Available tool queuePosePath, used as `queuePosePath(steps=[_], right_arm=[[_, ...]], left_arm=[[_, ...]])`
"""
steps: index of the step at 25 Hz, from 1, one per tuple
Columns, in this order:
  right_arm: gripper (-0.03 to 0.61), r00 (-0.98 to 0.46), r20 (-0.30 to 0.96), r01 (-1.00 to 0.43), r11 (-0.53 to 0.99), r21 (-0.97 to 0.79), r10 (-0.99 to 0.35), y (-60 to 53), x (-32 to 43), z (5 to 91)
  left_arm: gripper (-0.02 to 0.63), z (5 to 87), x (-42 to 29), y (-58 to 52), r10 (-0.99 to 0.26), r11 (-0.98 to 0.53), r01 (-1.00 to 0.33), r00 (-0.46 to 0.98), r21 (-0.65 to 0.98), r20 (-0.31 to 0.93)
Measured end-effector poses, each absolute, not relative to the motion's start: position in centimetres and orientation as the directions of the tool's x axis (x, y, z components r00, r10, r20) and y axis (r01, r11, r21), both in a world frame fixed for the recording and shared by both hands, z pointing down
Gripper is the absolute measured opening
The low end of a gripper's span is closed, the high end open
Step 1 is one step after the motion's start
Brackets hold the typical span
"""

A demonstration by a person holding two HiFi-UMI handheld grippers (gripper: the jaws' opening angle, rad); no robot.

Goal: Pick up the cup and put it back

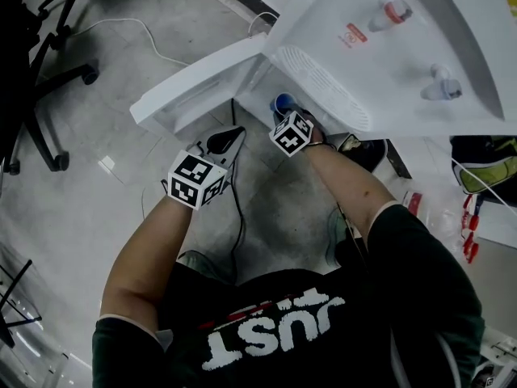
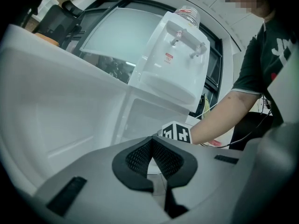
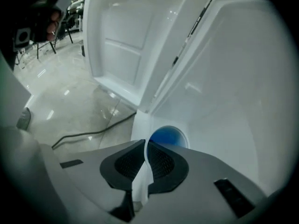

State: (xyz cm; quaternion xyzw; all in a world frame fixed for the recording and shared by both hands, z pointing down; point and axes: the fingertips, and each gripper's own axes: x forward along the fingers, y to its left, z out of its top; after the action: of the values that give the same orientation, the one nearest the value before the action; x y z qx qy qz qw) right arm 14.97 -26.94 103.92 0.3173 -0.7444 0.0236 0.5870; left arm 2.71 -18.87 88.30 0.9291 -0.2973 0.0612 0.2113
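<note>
While the right gripper's (image 3: 145, 144) jaws pinch the cup's (image 3: 167, 137) rim inside the cabinet (image 3: 224, 78), pickup's on; next, a clean lift out; left gripper (image 2: 152, 140) waits, jaws pressed together

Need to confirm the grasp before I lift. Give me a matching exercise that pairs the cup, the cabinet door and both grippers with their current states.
Column one:
1. cup
2. cabinet door
3. left gripper
4. right gripper

Column two:
A. jaws together, nothing between them
B. swung open
C. blue on the inside, sitting in the cabinet
D. jaws closed on the cup's white wall

Pairs: 1-C, 2-B, 3-A, 4-D
</note>
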Motion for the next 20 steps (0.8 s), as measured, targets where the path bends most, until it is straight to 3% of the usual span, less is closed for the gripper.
queuePosePath(steps=[11,20], right_arm=[[0.046,-0.353,0.867,-0.418,0.888,0.19,-0.351,-18.9,11.1,94.9],[0.046,-0.434,0.869,-0.324,0.941,0.096,-0.238,-11.0,10.8,79.6]], left_arm=[[-0.003,84.5,3.8,-19.9,-0.611,-0.684,-0.655,0.755,0.322,0.239],[-0.003,73.5,3.8,-14.7,-0.706,-0.55,-0.77,0.635,0.323,0.314]])
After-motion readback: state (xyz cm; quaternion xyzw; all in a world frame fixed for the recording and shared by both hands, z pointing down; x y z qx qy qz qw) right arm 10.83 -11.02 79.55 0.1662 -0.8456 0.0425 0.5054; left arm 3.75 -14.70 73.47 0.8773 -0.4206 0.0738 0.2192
